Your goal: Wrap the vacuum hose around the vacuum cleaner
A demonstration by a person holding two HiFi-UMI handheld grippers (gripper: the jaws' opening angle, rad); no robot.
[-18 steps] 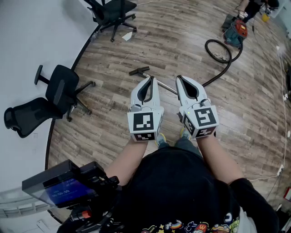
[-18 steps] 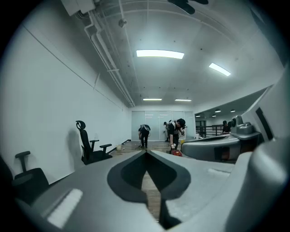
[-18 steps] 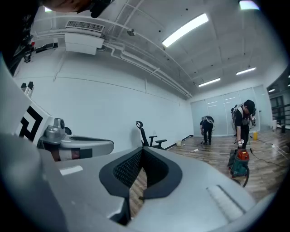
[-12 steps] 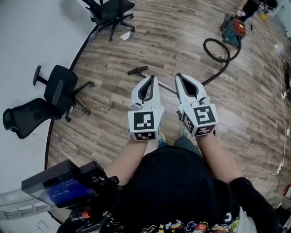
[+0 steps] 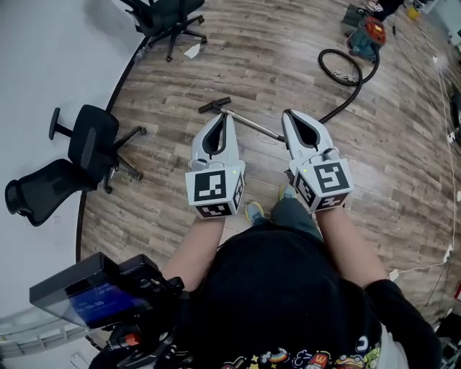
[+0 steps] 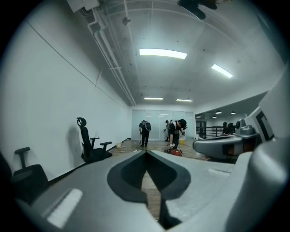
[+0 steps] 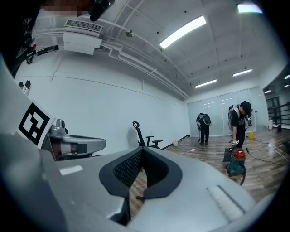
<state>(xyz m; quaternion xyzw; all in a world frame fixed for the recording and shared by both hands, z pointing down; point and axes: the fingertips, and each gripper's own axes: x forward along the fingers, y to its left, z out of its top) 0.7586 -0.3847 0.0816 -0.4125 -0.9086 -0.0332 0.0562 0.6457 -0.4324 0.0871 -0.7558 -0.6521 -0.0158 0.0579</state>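
The vacuum cleaner (image 5: 364,32), red and teal, stands on the wood floor at the far upper right, well beyond both grippers. Its black hose (image 5: 344,70) loops beside it and runs down to a metal wand (image 5: 252,124) lying on the floor, with a dark floor nozzle (image 5: 215,106) at its end. My left gripper (image 5: 220,115) and right gripper (image 5: 288,114) are held side by side above the wand. Both are shut with nothing between the jaws. The right gripper view shows the vacuum cleaner (image 7: 236,163) ahead to the right.
Three black office chairs are at the left: one at the top (image 5: 169,14), one near the wall (image 5: 94,140), one tipped over (image 5: 36,189). People (image 6: 145,131) stand at the room's far end. A thin cable (image 5: 425,270) lies at the right.
The left gripper has moved left, away from the right one, so more of the wand shows between them. The view has shifted slightly towards the vacuum cleaner.
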